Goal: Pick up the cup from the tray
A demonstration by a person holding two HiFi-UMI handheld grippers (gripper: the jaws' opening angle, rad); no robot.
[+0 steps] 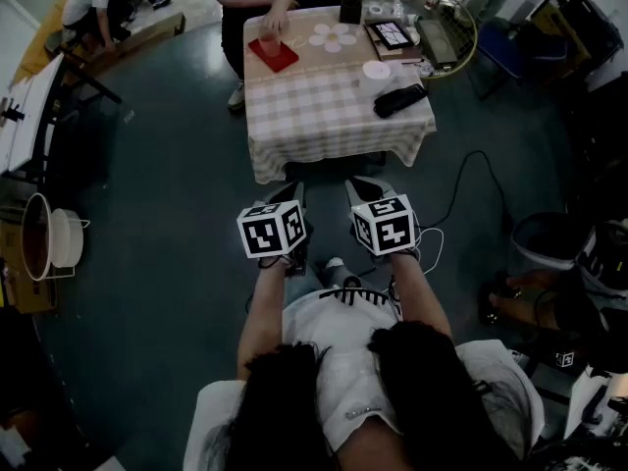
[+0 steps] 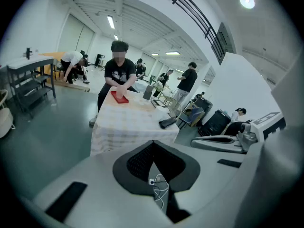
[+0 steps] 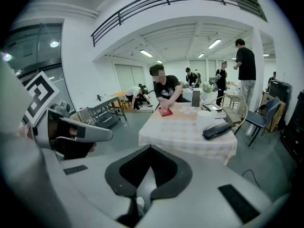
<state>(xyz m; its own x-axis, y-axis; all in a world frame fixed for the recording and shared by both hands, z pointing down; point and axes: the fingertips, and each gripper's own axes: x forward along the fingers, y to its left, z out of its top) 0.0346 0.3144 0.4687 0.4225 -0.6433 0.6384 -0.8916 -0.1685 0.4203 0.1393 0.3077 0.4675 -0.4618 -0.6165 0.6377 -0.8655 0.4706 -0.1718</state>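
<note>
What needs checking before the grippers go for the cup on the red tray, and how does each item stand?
1. Cup stands on the red tray: ok.
2. Cup free to take: not ok, another person's hand is on it.
3. Left gripper and right gripper at the table: not ok, both are well short of it.
4. Jaws apart: not ok, both pairs are together with nothing between them.
5. Black pouch away from the tray: ok.

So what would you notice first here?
Probably the left gripper and right gripper with their black-and-white marker cubes, low in the head view. Beyond them stands a table in a checked cloth, and on its far left corner a red tray with a person's hand at the cup.
</note>
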